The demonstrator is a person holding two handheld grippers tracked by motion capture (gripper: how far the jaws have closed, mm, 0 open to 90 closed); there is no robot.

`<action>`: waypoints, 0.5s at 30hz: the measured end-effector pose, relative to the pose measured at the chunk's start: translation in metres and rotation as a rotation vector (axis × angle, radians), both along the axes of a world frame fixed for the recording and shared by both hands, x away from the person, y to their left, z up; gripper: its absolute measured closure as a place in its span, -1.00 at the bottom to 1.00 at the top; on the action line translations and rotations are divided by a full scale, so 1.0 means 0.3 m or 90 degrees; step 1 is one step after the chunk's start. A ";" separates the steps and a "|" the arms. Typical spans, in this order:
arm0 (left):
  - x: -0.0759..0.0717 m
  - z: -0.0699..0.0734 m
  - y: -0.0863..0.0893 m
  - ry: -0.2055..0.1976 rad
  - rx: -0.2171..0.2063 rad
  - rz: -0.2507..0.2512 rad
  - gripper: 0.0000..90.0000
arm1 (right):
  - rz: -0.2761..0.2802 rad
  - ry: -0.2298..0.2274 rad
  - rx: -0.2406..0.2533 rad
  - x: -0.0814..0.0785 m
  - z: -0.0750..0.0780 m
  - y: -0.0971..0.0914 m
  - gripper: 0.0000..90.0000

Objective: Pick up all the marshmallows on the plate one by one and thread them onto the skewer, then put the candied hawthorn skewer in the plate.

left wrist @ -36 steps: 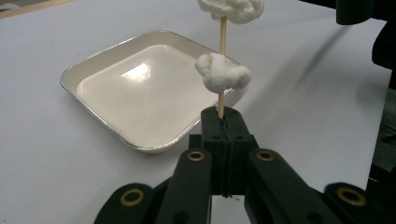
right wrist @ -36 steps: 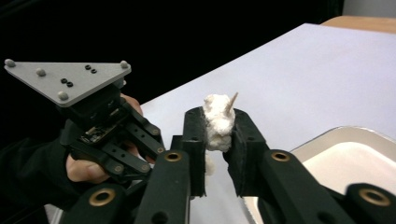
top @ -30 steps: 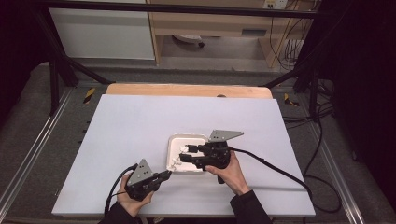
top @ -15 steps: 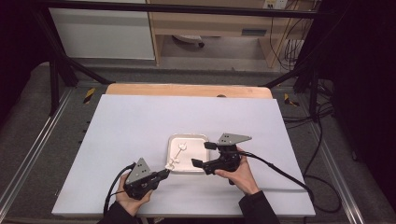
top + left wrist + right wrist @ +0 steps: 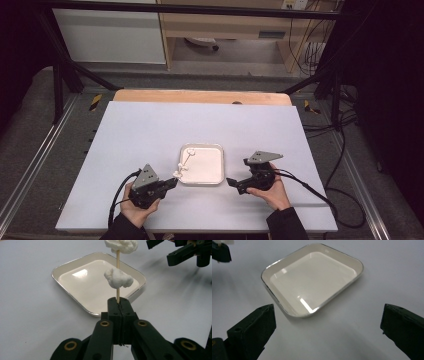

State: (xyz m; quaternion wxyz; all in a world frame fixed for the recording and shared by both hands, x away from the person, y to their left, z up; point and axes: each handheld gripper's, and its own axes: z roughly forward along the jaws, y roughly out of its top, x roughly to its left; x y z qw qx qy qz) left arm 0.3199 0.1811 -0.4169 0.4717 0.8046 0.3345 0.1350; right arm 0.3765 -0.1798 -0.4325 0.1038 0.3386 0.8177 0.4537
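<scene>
A thin wooden skewer (image 5: 117, 291) carries two white puffy lumps, one low (image 5: 118, 280) and one at its far end (image 5: 121, 245). My left gripper (image 5: 119, 305) is shut on the skewer's near end. In the high view that gripper (image 5: 173, 182) is at the tray's front left corner, and the skewer (image 5: 186, 161) slants over the cream tray (image 5: 216, 172). My right gripper (image 5: 235, 185) is just right of the tray. Its jaws have just been opening and stand wide apart with nothing between them (image 5: 327, 312). The tray's floor (image 5: 312, 277) is bare.
The tray (image 5: 75, 267) lies on a white sheet that covers a wooden table (image 5: 200, 96). Cables trail from both grippers toward the near edge. Metal rails and dark frame legs flank the table. Each gripper's view shows the other gripper far off: the right one (image 5: 185, 251) and the left one (image 5: 220, 251).
My right gripper has drawn back from above the tray to its right side, nearer the front edge, and its jaws have opened wide. The left gripper has kept still with the skewer.
</scene>
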 end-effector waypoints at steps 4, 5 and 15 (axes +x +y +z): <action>0.014 0.014 -0.001 0.009 0.008 0.003 0.98 | 0.002 -0.001 -0.009 -0.011 -0.015 -0.051 -0.98; 0.017 0.017 -0.001 0.010 0.011 0.004 0.98 | -0.001 -0.003 -0.012 -0.015 -0.018 -0.063 -0.98; 0.061 0.040 -0.007 0.039 0.028 0.007 0.97 | -0.031 0.011 -0.010 -0.034 -0.047 -0.153 -0.98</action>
